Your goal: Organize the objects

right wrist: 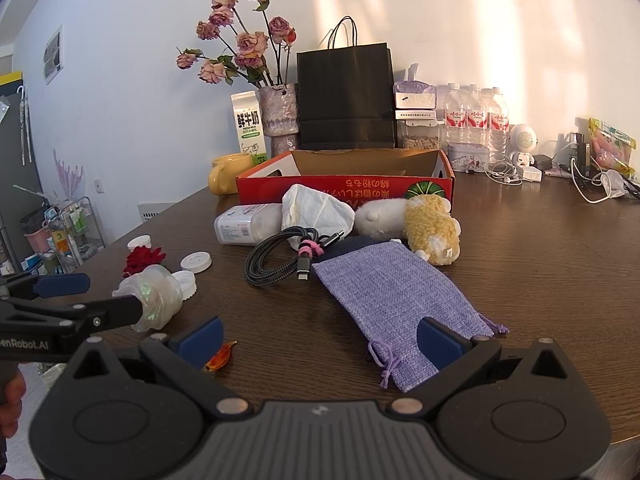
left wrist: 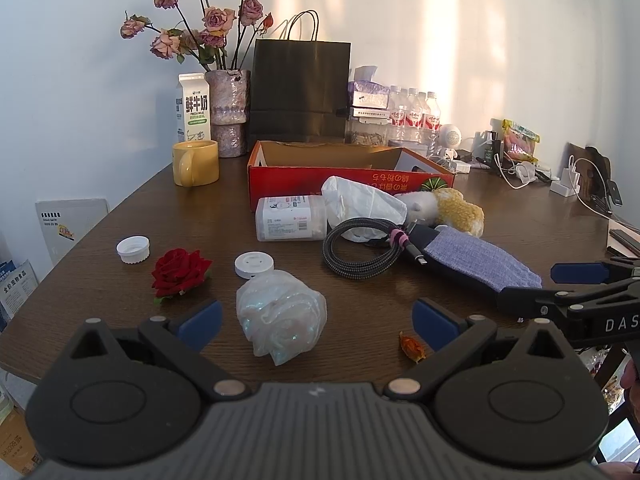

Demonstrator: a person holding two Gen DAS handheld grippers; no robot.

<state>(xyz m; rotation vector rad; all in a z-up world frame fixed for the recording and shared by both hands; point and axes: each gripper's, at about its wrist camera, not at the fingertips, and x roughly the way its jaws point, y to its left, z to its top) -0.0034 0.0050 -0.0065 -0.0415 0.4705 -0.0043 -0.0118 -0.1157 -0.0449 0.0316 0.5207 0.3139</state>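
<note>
Hovering low over the table (left wrist: pixel 120 216), both grippers stand wide open and empty. The crumpled plastic wrap (left wrist: pixel 280 322) lies just ahead between the left gripper (left wrist: pixel 318 326) jaws; the purple drawstring pouch (right wrist: pixel 394 304) runs lengthwise away from the right gripper (right wrist: pixel 320 344), its tied end nearest. The red box (left wrist: pixel 344 178) waits beyond.

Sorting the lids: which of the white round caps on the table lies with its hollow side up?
The ridged cap left of the red rose; its open hollow faces up. The smooth disc-shaped cap right of the rose shows a closed top.
</note>
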